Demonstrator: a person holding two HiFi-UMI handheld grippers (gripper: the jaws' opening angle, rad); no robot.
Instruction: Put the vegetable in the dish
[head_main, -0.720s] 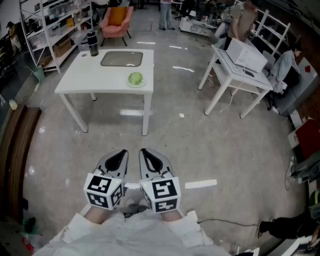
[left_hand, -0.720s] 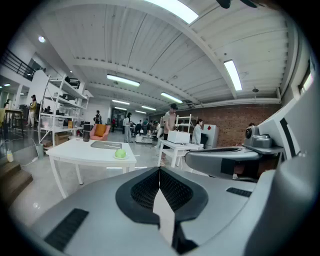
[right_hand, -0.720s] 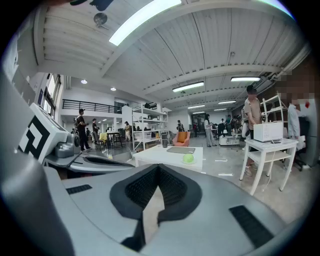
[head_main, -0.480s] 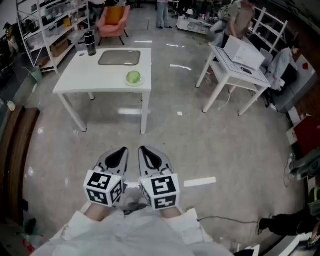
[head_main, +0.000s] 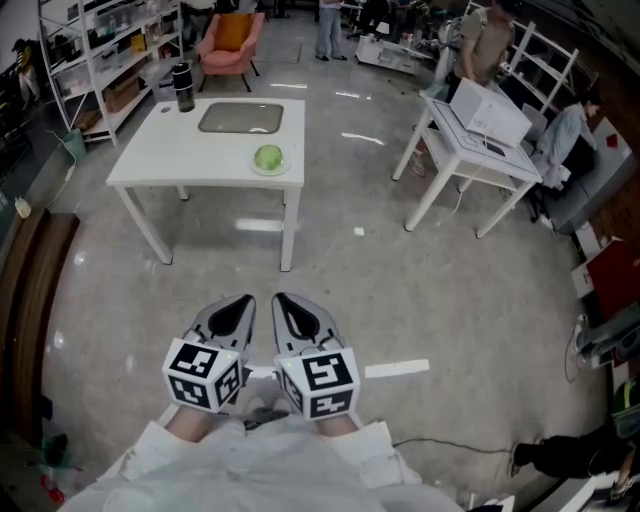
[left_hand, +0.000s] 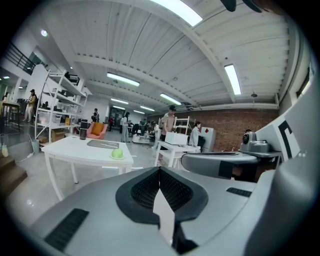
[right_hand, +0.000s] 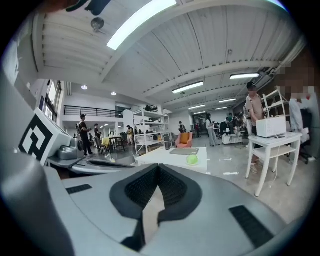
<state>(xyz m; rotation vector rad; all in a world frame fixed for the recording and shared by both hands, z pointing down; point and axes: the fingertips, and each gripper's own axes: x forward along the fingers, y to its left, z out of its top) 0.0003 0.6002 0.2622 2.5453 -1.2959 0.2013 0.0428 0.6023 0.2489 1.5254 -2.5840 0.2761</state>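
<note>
The left tongs and right tongs are both pressed shut with nothing between them. They are held side by side over the floor, well short of the white tabletop. The round green vegetable sits on a small pale plate by the tabletop's near right corner. A shallow grey dish lies toward the tabletop's far edge, and a dark flask stands at its far left corner.

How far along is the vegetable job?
Nothing looks done: the green vegetable sits on a small plate at the white table's edge, apart from the grey tray. Nothing in hand: left gripper and right gripper are shut, empty, far from the table. Approach, pick, place remain.
</note>
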